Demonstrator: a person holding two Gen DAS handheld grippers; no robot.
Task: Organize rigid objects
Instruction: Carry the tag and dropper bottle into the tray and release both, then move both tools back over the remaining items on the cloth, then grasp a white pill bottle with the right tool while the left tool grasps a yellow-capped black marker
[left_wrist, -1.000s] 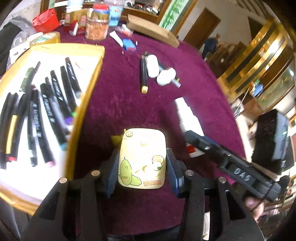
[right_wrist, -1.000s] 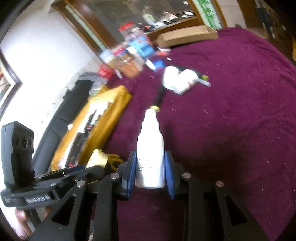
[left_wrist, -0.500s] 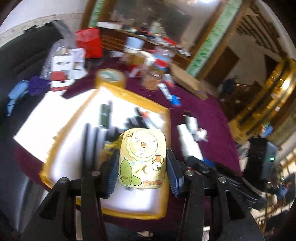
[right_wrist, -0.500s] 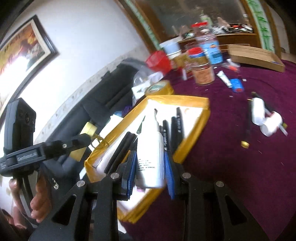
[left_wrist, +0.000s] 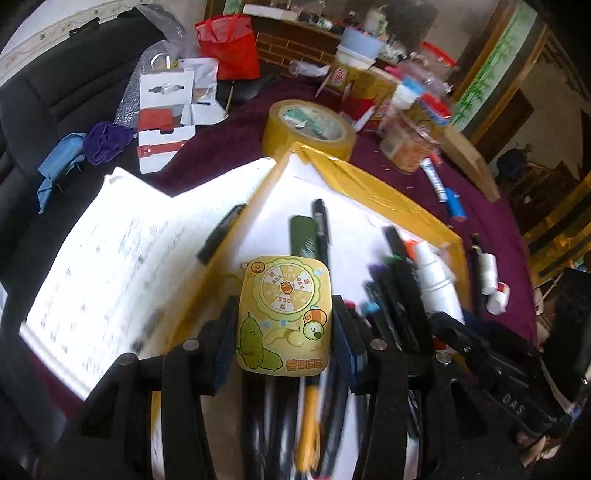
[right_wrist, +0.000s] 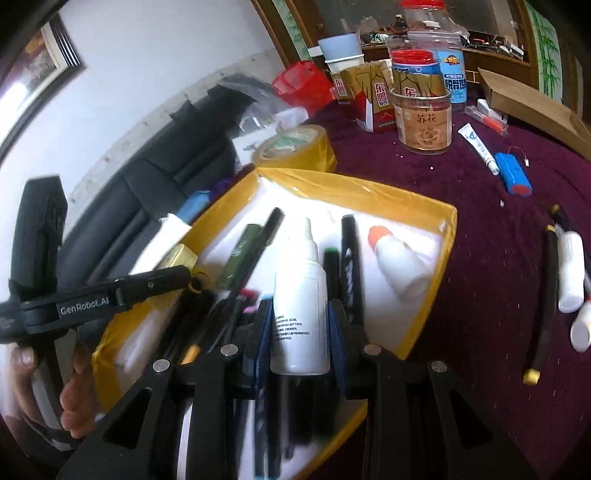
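Observation:
My left gripper (left_wrist: 283, 325) is shut on a yellow cartoon tin (left_wrist: 283, 314) and holds it above the yellow-rimmed tray (left_wrist: 373, 184). My right gripper (right_wrist: 300, 325) is shut on a white spray bottle (right_wrist: 300, 295), also above the tray (right_wrist: 439, 266). The tray holds several black markers (right_wrist: 349, 254) and a white glue bottle with an orange cap (right_wrist: 399, 266). The right gripper's bottle also shows in the left wrist view (left_wrist: 436, 280). The left gripper shows at the left of the right wrist view (right_wrist: 177, 277), the tin's edge (right_wrist: 177, 258) beside it.
A tape roll (left_wrist: 310, 129) stands behind the tray. Jars and cartons (right_wrist: 421, 110) crowd the back. On the purple cloth to the right lie a black pen (right_wrist: 543, 295), white bottles (right_wrist: 570, 273), a blue battery (right_wrist: 513, 177) and a tube (right_wrist: 478, 147). White papers (left_wrist: 110, 258) lie left of the tray.
Both grippers have carried their objects left from over the purple cloth to above the tray. The bottle and the tin stay gripped.

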